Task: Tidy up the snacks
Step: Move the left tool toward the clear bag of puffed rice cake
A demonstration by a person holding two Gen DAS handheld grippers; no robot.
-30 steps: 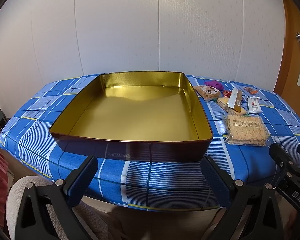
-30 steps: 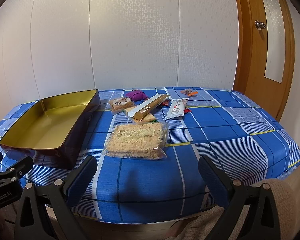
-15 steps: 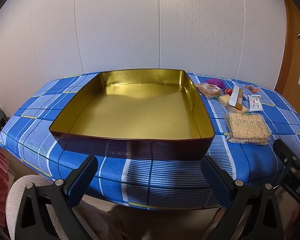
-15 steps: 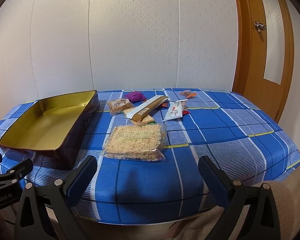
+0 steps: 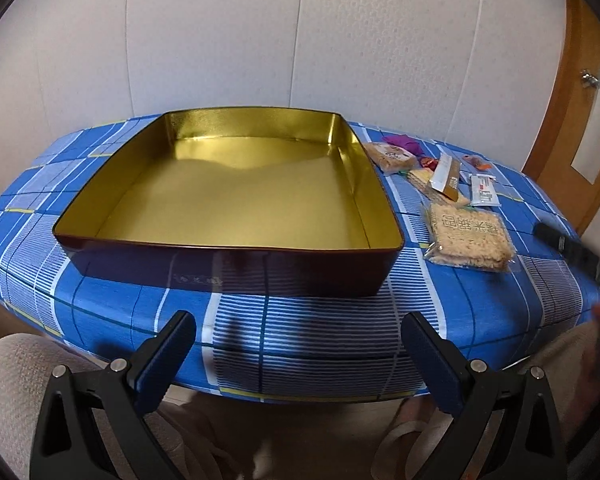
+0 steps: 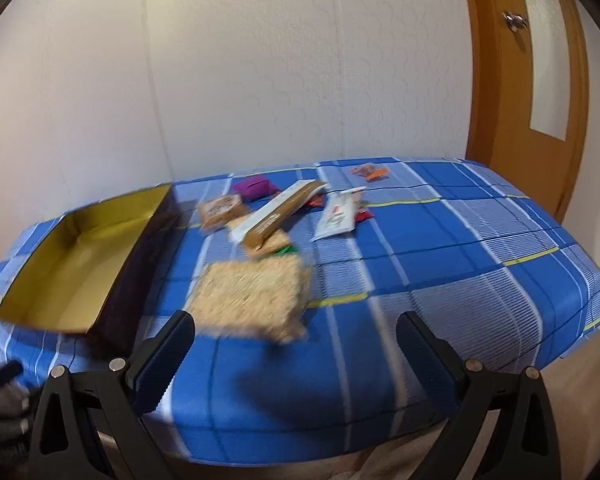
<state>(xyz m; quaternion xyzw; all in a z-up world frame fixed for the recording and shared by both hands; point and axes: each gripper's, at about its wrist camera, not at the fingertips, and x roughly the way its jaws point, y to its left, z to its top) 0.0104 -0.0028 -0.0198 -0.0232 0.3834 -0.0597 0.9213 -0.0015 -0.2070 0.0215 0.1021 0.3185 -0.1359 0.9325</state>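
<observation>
An empty gold-lined tin tray point(image 5: 228, 248) with a dark outer wall sits on the blue checked tablecloth; it also shows at the left in the right wrist view point(image 6: 116, 296). Right of it lie snacks: a clear pack of puffed rice cake point(image 5: 470, 236) point(image 6: 252, 298), a long white-and-gold bar point(image 6: 278, 214), a white wrapper point(image 6: 338, 212), a brown cracker pack point(image 6: 222, 210), a purple pouch point(image 6: 256, 188) and an orange candy point(image 6: 370, 172). My left gripper point(image 5: 300, 354) is open, before the tray at the table's front edge. My right gripper point(image 6: 294, 354) is open, just before the rice cake pack.
The table point(image 6: 480, 248) stands against a white wall. A wooden door point(image 6: 540, 80) is at the right. One finger of the right gripper shows blurred at the right edge of the left wrist view point(image 5: 572, 248). A beige seat cushion point(image 5: 8, 376) lies below the table's front edge.
Both grippers have moved forward toward the table and stayed open. The right gripper has advanced fast toward the rice cake pack, blurring its view.
</observation>
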